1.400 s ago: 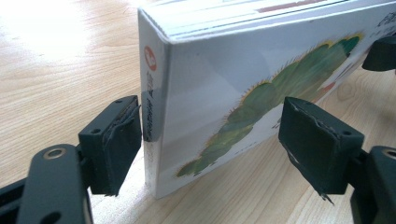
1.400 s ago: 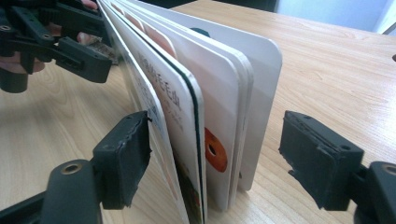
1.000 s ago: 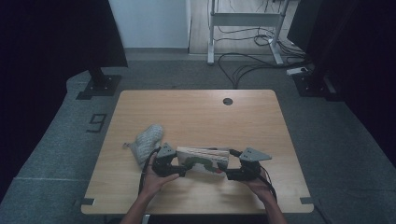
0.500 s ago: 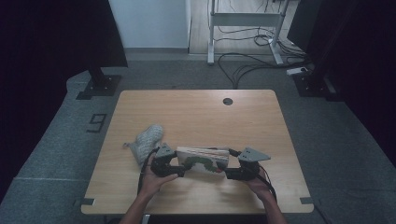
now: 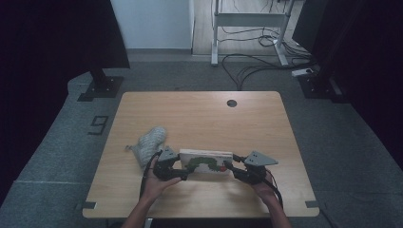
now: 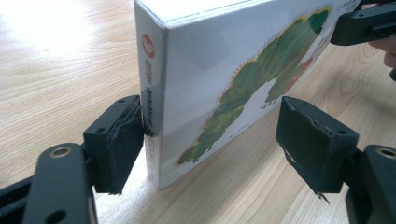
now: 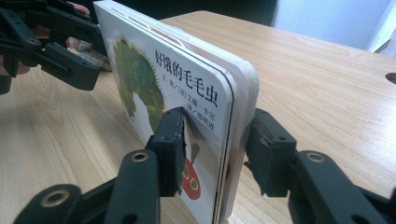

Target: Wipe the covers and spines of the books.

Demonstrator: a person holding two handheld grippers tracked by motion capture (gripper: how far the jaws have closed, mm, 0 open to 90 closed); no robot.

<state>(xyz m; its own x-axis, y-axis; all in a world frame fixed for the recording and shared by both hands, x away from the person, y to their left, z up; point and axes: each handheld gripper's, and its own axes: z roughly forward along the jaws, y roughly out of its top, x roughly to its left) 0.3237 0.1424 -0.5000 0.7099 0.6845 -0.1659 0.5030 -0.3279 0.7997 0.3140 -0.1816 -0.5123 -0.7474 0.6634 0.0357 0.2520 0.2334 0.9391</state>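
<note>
Dark room w/ grey carpet, cables at back. Wooden table carries all. Board book w/ green caterpillar cover stands on its edge near table's front edge, about mid-width. Grey knit cloth lies just beside it, toward left edge. Left gripper at spine end: one pad touches spine, other stands off cover, jaws spread. Right gripper at open-page end: jaws have just been closing, pads now pinching book's covers.

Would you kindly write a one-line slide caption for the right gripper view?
Right tool closing its jaws on the page edge of an upright caterpillar board book on the wooden table.
</note>
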